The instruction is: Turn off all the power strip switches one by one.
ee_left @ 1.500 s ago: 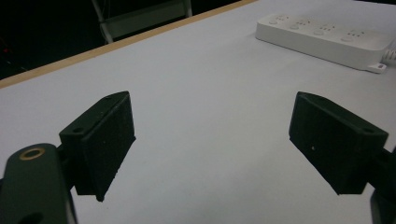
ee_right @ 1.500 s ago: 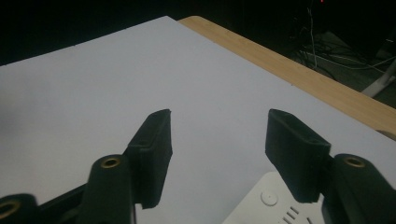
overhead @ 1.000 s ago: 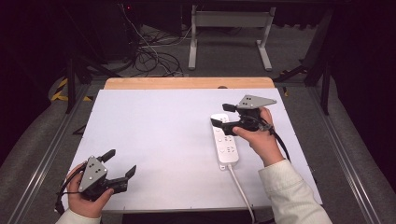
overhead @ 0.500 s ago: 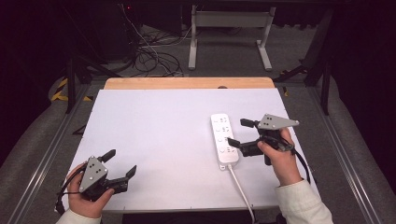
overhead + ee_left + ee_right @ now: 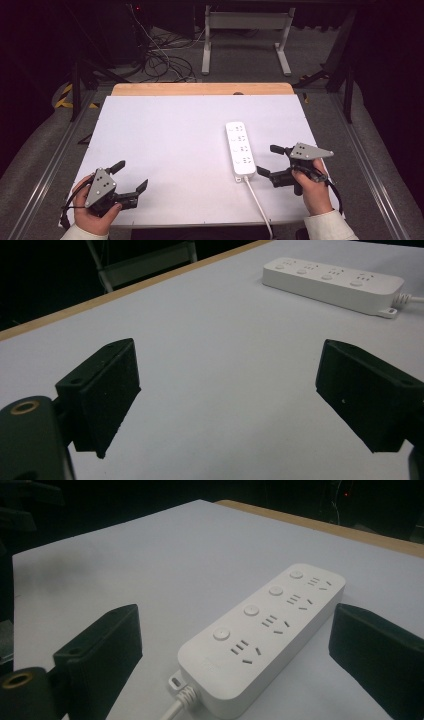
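Right gripper (image 5: 266,160) has come off the power strip (image 5: 240,149) since a second ago: it was over the strip's top then, now it sits low at the strip's cord end, off to its outer side, jaws just been opening and now spread wide with nothing clamped. Power strip lies flat on the white tabletop (image 5: 170,145), long axis running away from the person, four sockets each with a round button, white cord (image 5: 260,205) leaving the near end toward the tabletop's front edge. In the right gripper view the power strip (image 5: 260,630) lies just ahead of the jaws, in line with the gap, its cord end nearest; pads aren't touching it, bare tabletop shows on both sides. Right hand (image 5: 312,187) grips the gripper body, grey plate on top. Left gripper (image 5: 131,177) hasn't shifted, parked at the near left corner of the tabletop in the left hand (image 5: 97,210), jaws wide open, holding nothing. From the left gripper view the power strip (image 5: 332,282) is well apart, far ahead and off to the right of the jaws, only tabletop (image 5: 220,370) between them. Wooden strip edge (image 5: 200,89) runs along the far side of the tabletop.
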Demonstrator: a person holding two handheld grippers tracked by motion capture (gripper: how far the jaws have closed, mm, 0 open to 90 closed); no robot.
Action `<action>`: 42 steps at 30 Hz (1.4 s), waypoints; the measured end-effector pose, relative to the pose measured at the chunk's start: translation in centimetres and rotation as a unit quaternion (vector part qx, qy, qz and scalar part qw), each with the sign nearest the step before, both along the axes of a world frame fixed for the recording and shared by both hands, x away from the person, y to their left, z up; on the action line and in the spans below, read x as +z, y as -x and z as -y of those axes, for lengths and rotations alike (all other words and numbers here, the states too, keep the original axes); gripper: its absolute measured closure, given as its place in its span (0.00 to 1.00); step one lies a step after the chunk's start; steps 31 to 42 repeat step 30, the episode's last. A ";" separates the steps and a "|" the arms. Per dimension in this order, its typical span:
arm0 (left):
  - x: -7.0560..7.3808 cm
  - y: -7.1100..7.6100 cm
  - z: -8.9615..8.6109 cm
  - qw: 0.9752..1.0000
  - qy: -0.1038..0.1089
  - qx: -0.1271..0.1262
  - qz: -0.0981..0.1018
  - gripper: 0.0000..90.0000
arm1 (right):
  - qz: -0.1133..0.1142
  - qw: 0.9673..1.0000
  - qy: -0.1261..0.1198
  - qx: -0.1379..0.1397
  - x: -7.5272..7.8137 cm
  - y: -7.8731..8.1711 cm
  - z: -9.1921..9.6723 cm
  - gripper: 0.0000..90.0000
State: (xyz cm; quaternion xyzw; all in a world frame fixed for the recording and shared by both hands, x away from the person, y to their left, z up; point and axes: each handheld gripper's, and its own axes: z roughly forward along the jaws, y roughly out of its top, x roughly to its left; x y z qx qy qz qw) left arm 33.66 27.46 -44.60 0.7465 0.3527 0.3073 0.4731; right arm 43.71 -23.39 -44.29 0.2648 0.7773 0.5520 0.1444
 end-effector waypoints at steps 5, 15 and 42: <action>0.0 0.1 -0.1 1.000 0.006 -0.005 -0.001 0.11 | 0.002 1.000 0.016 0.004 -1.2 0.6 0.0 0.07; -0.1 0.0 -0.3 1.000 0.008 -0.007 -0.004 0.11 | 0.000 1.000 0.022 0.005 -3.5 1.1 0.5 0.08; -0.7 -0.3 -0.6 1.000 0.001 -0.011 -0.015 0.10 | -0.005 0.995 0.084 -0.048 -4.5 1.1 1.2 0.11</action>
